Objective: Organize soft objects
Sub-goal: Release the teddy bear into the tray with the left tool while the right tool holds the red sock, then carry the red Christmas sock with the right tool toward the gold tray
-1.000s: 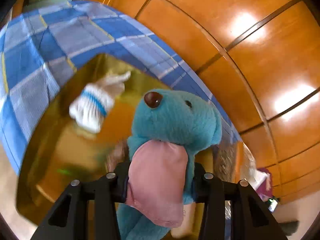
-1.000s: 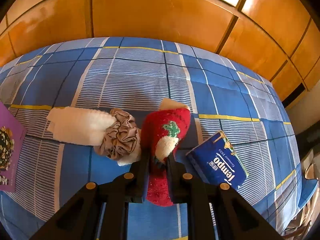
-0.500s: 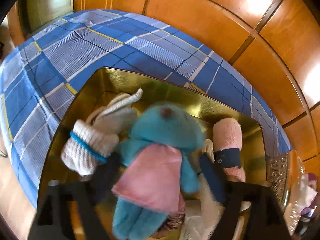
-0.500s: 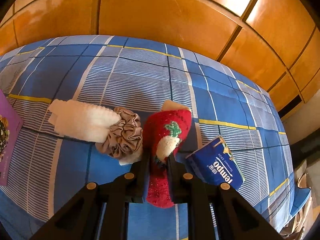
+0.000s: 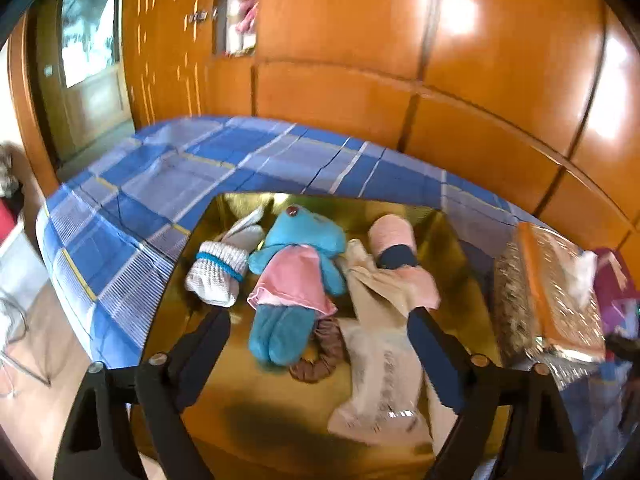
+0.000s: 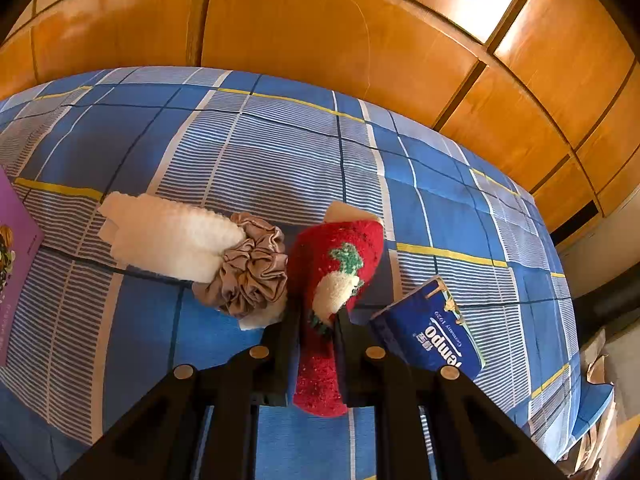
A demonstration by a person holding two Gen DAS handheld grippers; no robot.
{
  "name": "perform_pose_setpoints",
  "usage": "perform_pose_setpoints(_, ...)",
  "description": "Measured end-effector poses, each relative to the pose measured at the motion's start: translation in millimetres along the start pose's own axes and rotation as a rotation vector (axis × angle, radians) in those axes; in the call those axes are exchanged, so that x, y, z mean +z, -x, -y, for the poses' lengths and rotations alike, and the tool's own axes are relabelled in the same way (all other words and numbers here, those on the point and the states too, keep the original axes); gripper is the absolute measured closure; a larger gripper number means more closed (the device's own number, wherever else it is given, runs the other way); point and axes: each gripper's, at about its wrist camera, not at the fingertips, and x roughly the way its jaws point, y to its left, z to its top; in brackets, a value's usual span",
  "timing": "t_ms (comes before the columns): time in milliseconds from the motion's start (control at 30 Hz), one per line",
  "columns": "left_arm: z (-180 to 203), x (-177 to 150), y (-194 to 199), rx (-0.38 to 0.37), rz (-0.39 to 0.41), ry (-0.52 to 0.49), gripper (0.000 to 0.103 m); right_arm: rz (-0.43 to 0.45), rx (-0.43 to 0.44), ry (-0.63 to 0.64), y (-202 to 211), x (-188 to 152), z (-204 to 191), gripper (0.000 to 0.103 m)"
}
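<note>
In the left wrist view, my left gripper [image 5: 316,320] is open and empty above a gold tray [image 5: 256,424]. In the tray lie a teal plush toy with a pink dress [image 5: 296,276], a white rolled sock with a blue band [image 5: 220,268], a pink rolled cloth with a dark band [image 5: 392,236], beige cloths [image 5: 380,356] and a brown scrunchie [image 5: 320,356]. In the right wrist view, my right gripper [image 6: 318,316] is shut on a red fuzzy sock [image 6: 332,276] on the blue plaid bed. A beige scrunchie [image 6: 252,272] and a white cloth [image 6: 168,236] lie just left of it.
A blue Tempo tissue pack [image 6: 432,328] lies right of the red sock. A purple booklet [image 6: 12,256] is at the left edge. A shiny orange-gold box [image 5: 548,292] stands right of the tray. Wooden wardrobe panels [image 6: 320,20] run behind the bed.
My left gripper let go of the teal plush, opened and drew back and up; the plush now lies in the tray. My right gripper stays shut on the red sock.
</note>
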Motion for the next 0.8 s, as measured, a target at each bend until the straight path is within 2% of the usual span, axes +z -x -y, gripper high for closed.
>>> perform_pose_setpoints(33, 3, -3, 7, 0.0, 0.017, -0.011, 0.005, 0.001, -0.003, 0.003, 0, 0, -1, 0.089)
perform_pose_setpoints(133, 10, -11, 23, -0.007, 0.045, -0.034, 0.004, 0.0, -0.008, 0.008, 1, 0, -2, 0.089)
perform_pose_setpoints(467, 28, -36, 43, -0.034, 0.022, -0.086, 0.004, -0.011, 0.025, -0.031, 2, 3, 5, 0.09)
perform_pose_setpoints(700, 31, -43, 44, -0.041, 0.024, -0.119, 0.004, -0.023, 0.109, -0.173, 11, 1, 22, 0.091)
perform_pose_setpoints(800, 30, -45, 39, -0.057, 0.001, -0.124, 0.004, 0.001, 0.149, -0.237, 23, -2, 30, 0.091)
